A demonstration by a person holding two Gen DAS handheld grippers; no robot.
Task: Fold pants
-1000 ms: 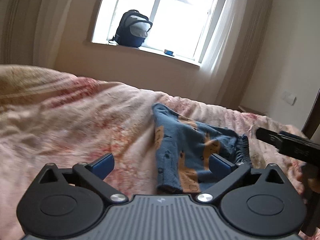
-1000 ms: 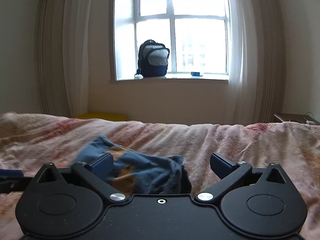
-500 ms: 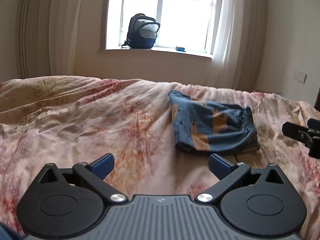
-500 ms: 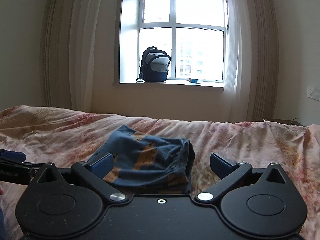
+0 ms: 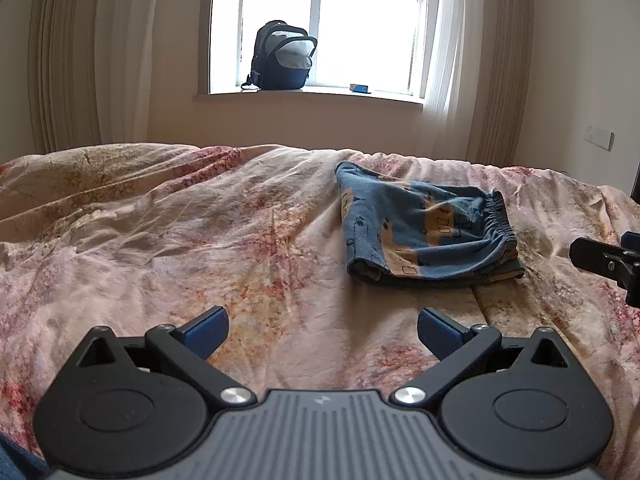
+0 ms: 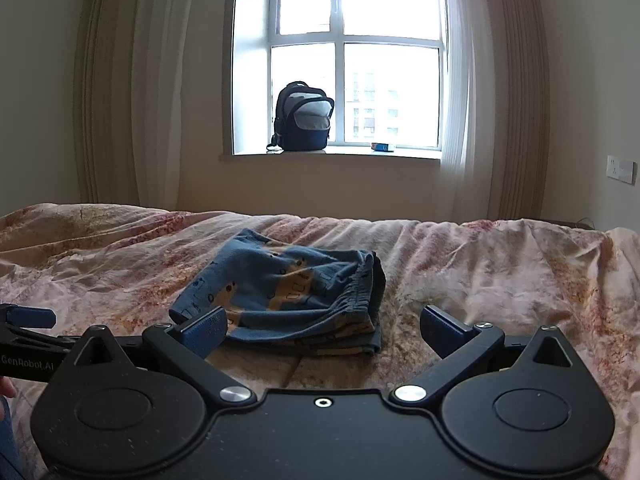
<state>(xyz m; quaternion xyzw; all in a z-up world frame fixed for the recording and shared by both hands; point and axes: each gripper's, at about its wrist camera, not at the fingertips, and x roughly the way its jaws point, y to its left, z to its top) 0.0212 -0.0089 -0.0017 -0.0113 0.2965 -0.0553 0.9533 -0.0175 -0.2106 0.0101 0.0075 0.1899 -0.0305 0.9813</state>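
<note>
The blue pants with orange print (image 5: 428,232) lie folded in a compact stack on the bed, elastic waistband to the right. They also show in the right wrist view (image 6: 288,292). My left gripper (image 5: 322,332) is open and empty, held back from the pants and to their left. My right gripper (image 6: 322,330) is open and empty, just short of the stack's near edge. The right gripper's finger shows at the right edge of the left wrist view (image 5: 600,260); the left gripper's finger shows at the left edge of the right wrist view (image 6: 28,318).
The bed is covered by a rumpled pink floral duvet (image 5: 180,248). A dark backpack (image 5: 282,58) and a small blue box (image 5: 359,88) sit on the windowsill behind the bed. Curtains hang on both sides of the window.
Both grippers have pulled back and away from the pants, which now lie free on the bed. Both stayed open.
</note>
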